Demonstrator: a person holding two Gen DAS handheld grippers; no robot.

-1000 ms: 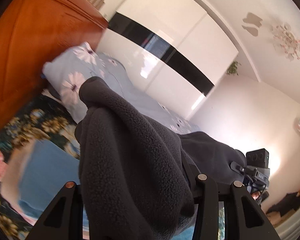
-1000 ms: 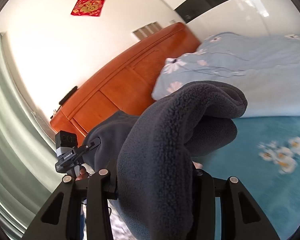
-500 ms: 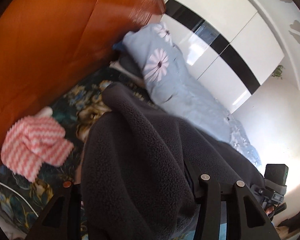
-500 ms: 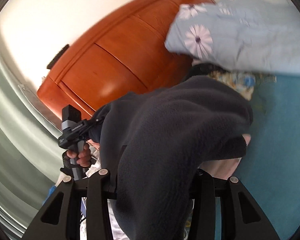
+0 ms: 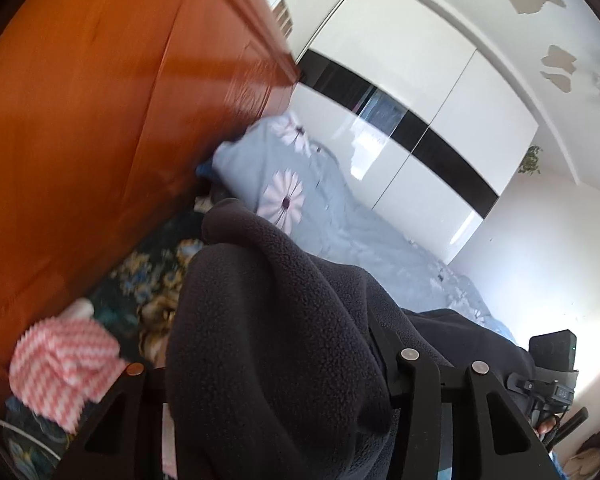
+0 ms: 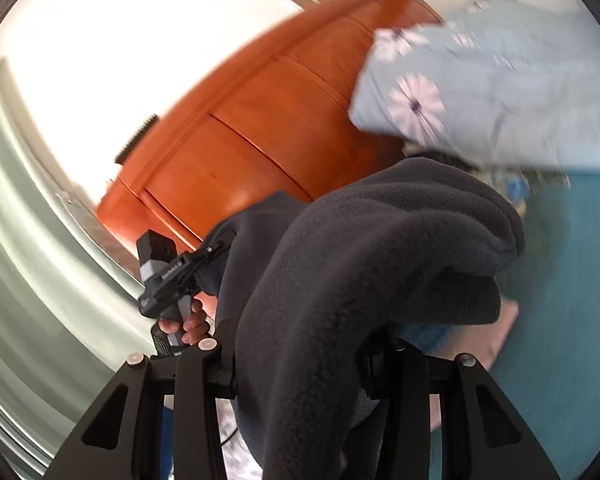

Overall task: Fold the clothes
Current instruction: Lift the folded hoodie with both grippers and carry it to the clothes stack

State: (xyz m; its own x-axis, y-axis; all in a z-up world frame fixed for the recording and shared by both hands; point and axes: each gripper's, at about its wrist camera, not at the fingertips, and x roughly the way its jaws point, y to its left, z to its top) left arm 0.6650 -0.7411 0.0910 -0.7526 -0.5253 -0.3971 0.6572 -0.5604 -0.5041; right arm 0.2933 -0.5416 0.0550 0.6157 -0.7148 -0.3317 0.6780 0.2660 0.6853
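One dark grey fleece garment (image 5: 272, 344), held aloft between two grippers: left gripper (image 5: 272, 376) jaws closing on it, right gripper (image 6: 300, 364) clamped on it. One pink-white zigzag cloth (image 5: 60, 360). One floral pale-blue pillow (image 5: 276, 176). One orange wooden headboard (image 5: 100, 120).

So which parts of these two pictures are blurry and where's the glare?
Left wrist view: the wooden headboard is motion-smeared, the grey fleece stays sharp, and glare streaks the glossy wardrobe. Right wrist view: the floral pillow and teal bedspread are blurred; the wall top left is blown out.
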